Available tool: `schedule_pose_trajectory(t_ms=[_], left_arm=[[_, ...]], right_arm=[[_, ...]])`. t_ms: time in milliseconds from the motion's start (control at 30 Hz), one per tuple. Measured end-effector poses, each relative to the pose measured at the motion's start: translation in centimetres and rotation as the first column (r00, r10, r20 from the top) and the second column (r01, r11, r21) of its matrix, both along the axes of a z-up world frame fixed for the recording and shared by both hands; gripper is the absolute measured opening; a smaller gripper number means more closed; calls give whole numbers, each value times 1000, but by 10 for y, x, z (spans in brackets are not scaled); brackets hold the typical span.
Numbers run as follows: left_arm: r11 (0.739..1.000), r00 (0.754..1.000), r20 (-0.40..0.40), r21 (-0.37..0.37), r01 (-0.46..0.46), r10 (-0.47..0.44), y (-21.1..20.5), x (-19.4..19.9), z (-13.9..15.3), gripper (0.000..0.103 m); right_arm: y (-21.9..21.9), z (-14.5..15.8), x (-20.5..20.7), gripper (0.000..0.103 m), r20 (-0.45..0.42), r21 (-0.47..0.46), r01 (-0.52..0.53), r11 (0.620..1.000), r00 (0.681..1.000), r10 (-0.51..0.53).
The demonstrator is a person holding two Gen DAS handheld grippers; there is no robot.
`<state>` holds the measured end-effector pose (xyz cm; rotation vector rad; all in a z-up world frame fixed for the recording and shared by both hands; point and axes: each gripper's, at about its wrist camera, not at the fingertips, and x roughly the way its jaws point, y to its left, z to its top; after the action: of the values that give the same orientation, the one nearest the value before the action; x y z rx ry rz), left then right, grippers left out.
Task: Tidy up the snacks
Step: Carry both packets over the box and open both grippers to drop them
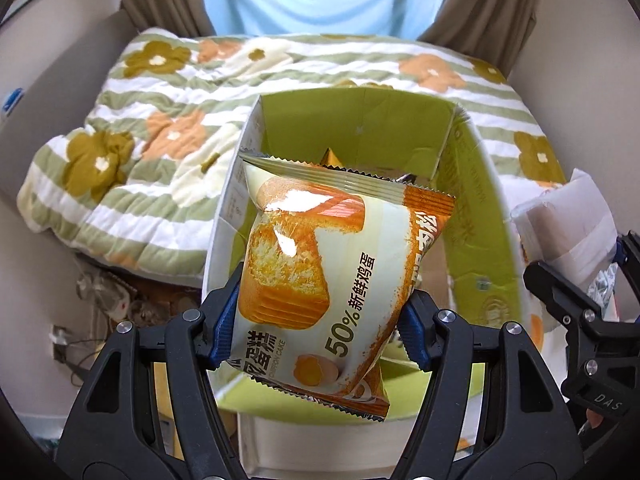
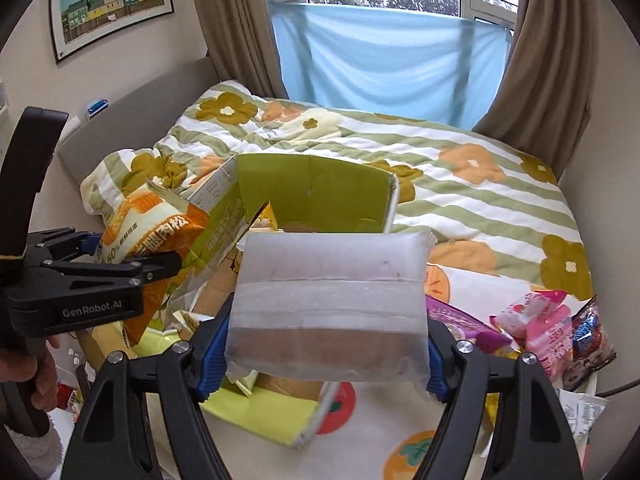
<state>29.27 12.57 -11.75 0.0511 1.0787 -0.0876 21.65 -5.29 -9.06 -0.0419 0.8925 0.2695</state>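
The left tongs (image 1: 316, 320) pinch an orange-and-cream plastic cake packet printed with a sponge cake and "50%" (image 1: 320, 280) — their blue pads (image 1: 224, 320) press both of its sides. The packet hangs upright over the open mouth of a cardboard box with a lime-green inside and white outer walls (image 1: 360, 128). Deep inside the box, past the packet's far edge, the tops of other wrappers show, too hidden to name.

From the right wrist view, the right tongs (image 2: 326, 356) pinch a frosted, translucent white packet with a brown block showing through it (image 2: 332, 292), held level just above the near edge of the same box (image 2: 312, 192). The left tongs (image 2: 132, 264) and their cake packet (image 2: 152, 224) appear at the left, against the box's left wall.

The box sits at the near edge of a bed covered by a quilt with green and white stripes and olive and orange flowers (image 2: 460, 208). To the right of the box, on a white cloth printed with orange fruit (image 2: 400, 452), lies a heap of loose snack packets — a pink one (image 2: 540, 320), a purple one (image 2: 460, 320), and a dark one with blue print (image 2: 588, 340). At the far end, brown curtains (image 2: 548, 60) frame a pale blue cloth (image 2: 384, 60) across a window. A framed picture of coloured houses (image 2: 112, 0) hangs on the left wall.
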Motion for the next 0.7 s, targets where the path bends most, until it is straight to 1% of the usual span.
schedule_pose_trajectory(t_ms=[67, 167, 200, 233, 267, 333, 433, 600, 633, 700], left_arm=[[1000, 999, -30, -8, 27, -27, 7, 13, -14, 63], [999, 998, -51, -24, 47, -48, 13, 24, -27, 69], [998, 997, -54, -23, 53, -54, 14, 28, -30, 79], [998, 996, -57, -20, 60, -61, 15, 30, -33, 93], [998, 996, -56, -16, 66, -67, 15, 33, -34, 97], [997, 996, -47, -14, 75, -76, 17, 34, -37, 98], [997, 995, -58, -3, 77, -77, 20, 34, -43, 98], [998, 997, -47, -6, 68, -68, 24, 27, -39, 98], [998, 997, -42, 5, 65, -65, 24, 25, -37, 98], [997, 998, -29, 52, 51, -49, 23, 21, -34, 98]], right_arm=[[8, -5, 9, 73, -18, -10, 18, 1000, 1000, -18], [18, -13, 24, 73, -47, -18, 47, 999, 998, -48], [20, -16, 28, 73, -53, -23, 55, 998, 997, -56], [23, -18, 33, 73, -59, -30, 63, 998, 996, -65], [26, -19, 36, 73, -64, -35, 69, 997, 995, -71], [30, -23, 44, 73, -72, -45, 80, 996, 994, -83], [32, -28, 51, 73, -86, -52, 84, 995, 992, -88], [38, -35, 62, 73, -108, -53, 52, 997, 993, -57], [38, -36, 65, 73, -113, -44, 42, 998, 993, -47], [37, -40, 71, 73, -128, -28, 21, 999, 991, -24]])
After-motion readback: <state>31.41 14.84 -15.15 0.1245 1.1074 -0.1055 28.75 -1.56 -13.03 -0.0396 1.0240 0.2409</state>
